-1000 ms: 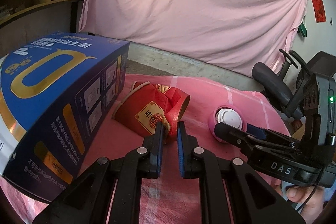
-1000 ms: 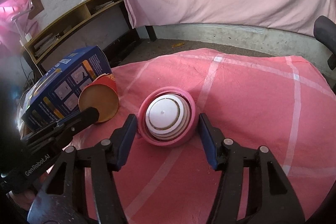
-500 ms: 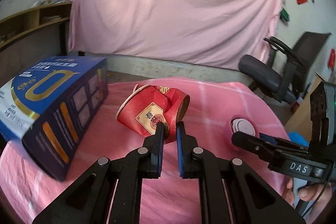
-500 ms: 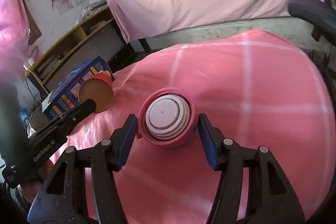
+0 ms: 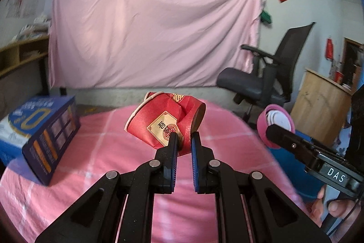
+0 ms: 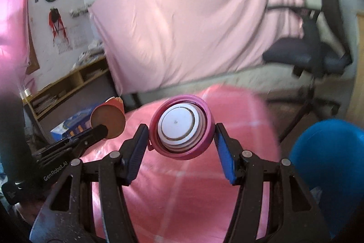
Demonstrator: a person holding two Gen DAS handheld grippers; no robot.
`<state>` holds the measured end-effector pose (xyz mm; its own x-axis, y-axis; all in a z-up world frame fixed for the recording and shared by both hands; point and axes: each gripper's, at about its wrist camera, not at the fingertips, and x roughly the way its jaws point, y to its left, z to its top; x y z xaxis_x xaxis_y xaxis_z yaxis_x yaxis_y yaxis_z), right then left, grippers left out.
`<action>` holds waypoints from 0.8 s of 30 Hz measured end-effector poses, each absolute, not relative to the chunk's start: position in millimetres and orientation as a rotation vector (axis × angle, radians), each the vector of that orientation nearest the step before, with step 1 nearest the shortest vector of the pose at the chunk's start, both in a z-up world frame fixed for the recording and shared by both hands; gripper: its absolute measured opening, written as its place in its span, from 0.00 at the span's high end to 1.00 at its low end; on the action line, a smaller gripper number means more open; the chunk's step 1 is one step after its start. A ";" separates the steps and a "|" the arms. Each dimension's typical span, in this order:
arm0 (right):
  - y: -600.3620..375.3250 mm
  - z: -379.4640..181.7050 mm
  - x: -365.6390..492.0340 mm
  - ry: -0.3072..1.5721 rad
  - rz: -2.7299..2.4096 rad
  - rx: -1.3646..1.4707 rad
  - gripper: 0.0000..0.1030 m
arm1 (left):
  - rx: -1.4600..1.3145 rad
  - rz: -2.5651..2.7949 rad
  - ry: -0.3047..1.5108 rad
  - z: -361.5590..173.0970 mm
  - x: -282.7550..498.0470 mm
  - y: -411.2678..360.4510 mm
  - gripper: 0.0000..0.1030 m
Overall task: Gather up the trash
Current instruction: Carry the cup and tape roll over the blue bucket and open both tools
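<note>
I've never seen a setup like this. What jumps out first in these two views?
Two pincer tools, each carrying litter above a pink-clothed table. The left gripper pinches a crushed red paper cup; the right gripper clamps a round pink container by its sides. A blue bin waits at lower right.

Crushed red paper cup [image 5: 167, 122], gold label on its side, held on its side above the pink-covered worktop [image 5: 95, 152], dented wall pinched. Pink round lid [image 6: 182, 126] (white ribbed insert facing the camera) held on edge, clear of the cloth.
</note>
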<state>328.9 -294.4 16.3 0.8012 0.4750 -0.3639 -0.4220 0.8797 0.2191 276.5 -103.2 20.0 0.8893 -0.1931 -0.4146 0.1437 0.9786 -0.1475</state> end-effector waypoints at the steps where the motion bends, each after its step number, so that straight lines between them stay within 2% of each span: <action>1: -299.3 20.9 324.8 0.395 0.468 0.124 0.20 | -0.109 -0.185 0.429 23.2 274.7 -107.8 0.91; 11: -342.7 55.2 298.6 0.215 0.323 0.121 0.20 | -0.054 -0.301 0.303 60.1 269.8 -160.6 0.91; 24: -408.9 48.7 287.3 0.241 0.113 0.172 0.20 | -0.030 -0.436 0.357 55.9 283.5 -231.0 0.91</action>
<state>287.3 -408.9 48.7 0.9648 0.1320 -0.2273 -0.0909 0.9790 0.1826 283.5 -231.0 55.9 0.8454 -0.4183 -0.3322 0.4079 0.9071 -0.1039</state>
